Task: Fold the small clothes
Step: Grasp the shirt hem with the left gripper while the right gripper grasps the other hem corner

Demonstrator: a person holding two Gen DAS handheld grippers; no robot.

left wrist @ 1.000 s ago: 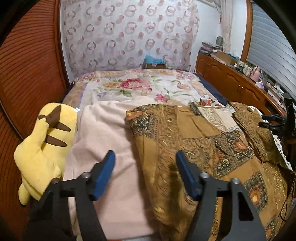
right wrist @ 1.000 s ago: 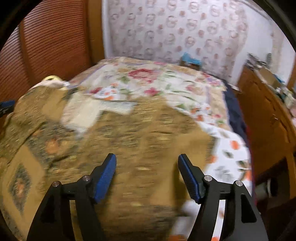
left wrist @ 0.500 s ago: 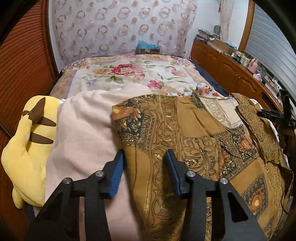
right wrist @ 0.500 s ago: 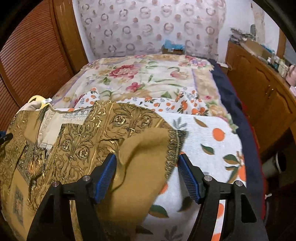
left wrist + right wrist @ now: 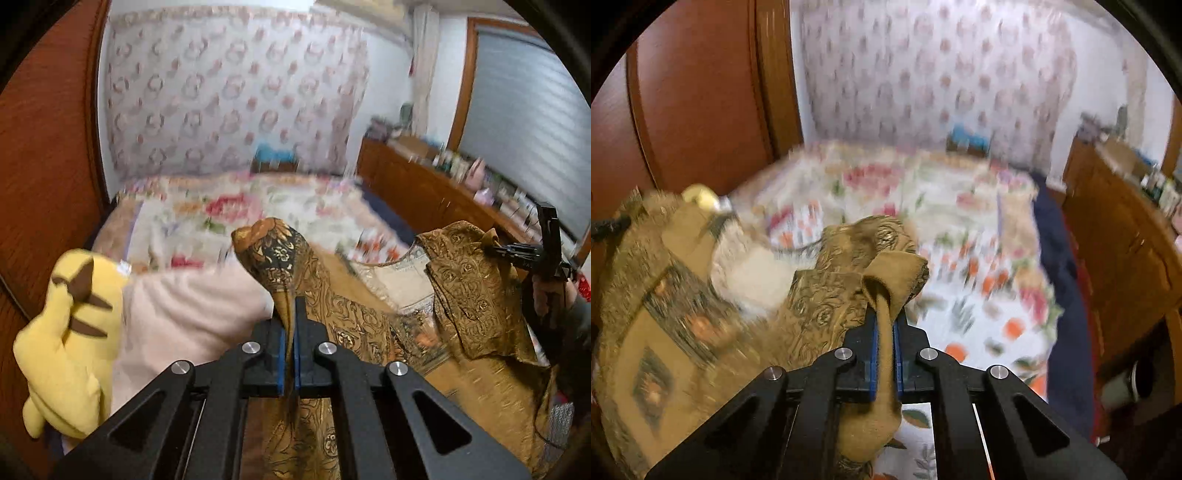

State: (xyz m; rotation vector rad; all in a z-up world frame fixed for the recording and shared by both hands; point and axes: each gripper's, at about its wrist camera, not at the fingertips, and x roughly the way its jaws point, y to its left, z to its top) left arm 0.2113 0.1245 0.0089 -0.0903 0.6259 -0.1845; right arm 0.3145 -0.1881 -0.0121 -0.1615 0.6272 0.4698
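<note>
The left tongs [image 5: 289, 334] and right tongs [image 5: 886, 345] each pinch 1 edge of the brown patterned fabric garment [image 5: 369, 332], stretched crosswise between them above the bed [image 5: 979, 258].

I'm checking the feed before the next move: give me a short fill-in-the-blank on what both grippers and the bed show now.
1. The left gripper is shut on the brown patterned ____.
2. The right gripper is ____ on that same garment.
3. The plush toy beside the pink blanket is ____ in colour.

Missing words: garment; shut; yellow
</note>
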